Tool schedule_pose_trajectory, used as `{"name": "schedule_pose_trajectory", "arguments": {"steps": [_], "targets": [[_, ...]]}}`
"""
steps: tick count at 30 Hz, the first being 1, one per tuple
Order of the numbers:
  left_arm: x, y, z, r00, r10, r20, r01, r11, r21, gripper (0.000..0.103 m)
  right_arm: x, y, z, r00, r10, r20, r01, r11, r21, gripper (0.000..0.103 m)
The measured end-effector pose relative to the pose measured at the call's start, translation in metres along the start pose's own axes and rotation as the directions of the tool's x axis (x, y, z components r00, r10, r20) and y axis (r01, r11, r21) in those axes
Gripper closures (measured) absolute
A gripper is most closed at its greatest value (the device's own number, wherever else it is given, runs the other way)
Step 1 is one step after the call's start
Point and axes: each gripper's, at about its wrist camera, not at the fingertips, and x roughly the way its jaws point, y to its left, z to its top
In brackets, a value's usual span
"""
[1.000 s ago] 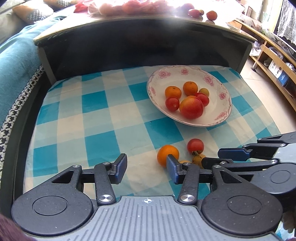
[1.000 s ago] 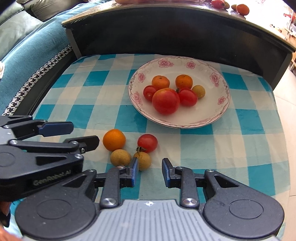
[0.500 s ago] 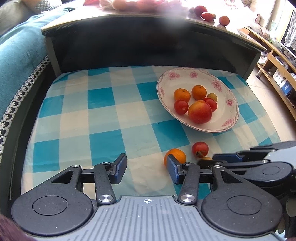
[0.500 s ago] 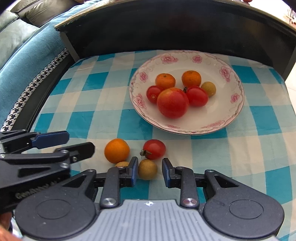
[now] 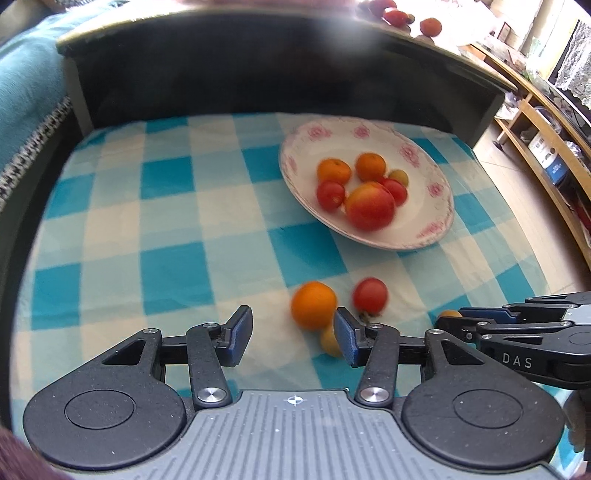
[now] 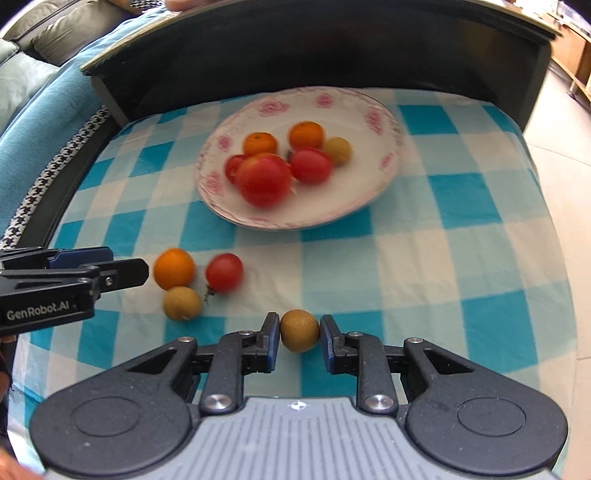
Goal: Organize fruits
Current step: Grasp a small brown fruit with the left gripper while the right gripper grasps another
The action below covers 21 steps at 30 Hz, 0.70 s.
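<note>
A flowered white plate (image 6: 373,192) (image 5: 439,206) holds several fruits: oranges, tomatoes, a big red one, a small brown longan. On the checked cloth lie an orange (image 6: 173,268) (image 5: 313,304), a red tomato (image 6: 224,272) (image 5: 370,295) and a brown longan (image 6: 182,302) (image 5: 330,341). My right gripper (image 6: 299,338) is shut on another brown longan (image 6: 299,330), lifted off the cloth right of the loose fruits; it also shows in the left wrist view (image 5: 448,314). My left gripper (image 5: 291,332) is open and empty, with the orange just beyond its right finger.
A dark raised wall (image 6: 332,55) borders the cloth at the back. A teal sofa (image 6: 33,147) lies to the left. More fruit (image 5: 430,26) sits on the surface behind the wall. Wooden shelves (image 5: 535,122) stand at the right.
My right gripper closed on one brown longan and lifted it off to the right, away from the other loose fruits. My left gripper shifted closer to the orange and stayed open.
</note>
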Motion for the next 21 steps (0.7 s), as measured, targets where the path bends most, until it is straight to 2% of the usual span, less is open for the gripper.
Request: {"name": "schedule_pose_trajectory", "arguments": {"steps": [3, 4, 7, 17, 21], "targets": [[0.008, -0.006, -0.003, 1.0, -0.008, -0.025, 0.008, 1.0, 0.004, 0.047, 0.0, -0.004, -0.004, 1.0, 0.0, 0.0, 0.0, 1.0, 0.007, 0.076], [0.01, -0.009, -0.004, 1.0, -0.01, -0.021, 0.01, 1.0, 0.002, 0.044, -0.001, -0.005, -0.004, 1.0, -0.001, 0.001, 0.001, 1.0, 0.004, 0.076], [0.015, -0.014, -0.003, 1.0, -0.012, -0.025, 0.012, 1.0, -0.009, 0.048, -0.002, -0.006, -0.006, 1.0, -0.003, 0.004, 0.003, 1.0, -0.003, 0.076], [0.03, -0.029, -0.006, 0.999, 0.0, -0.033, 0.0, 1.0, 0.021, 0.047, -0.001, -0.004, -0.005, 1.0, -0.007, 0.009, 0.007, 1.0, -0.008, 0.076], [0.031, -0.037, -0.009, 1.0, 0.019, -0.013, -0.018, 0.998, 0.068, 0.054, 0.0, -0.003, -0.005, 1.0, -0.011, 0.009, 0.011, 1.0, -0.012, 0.076]]}}
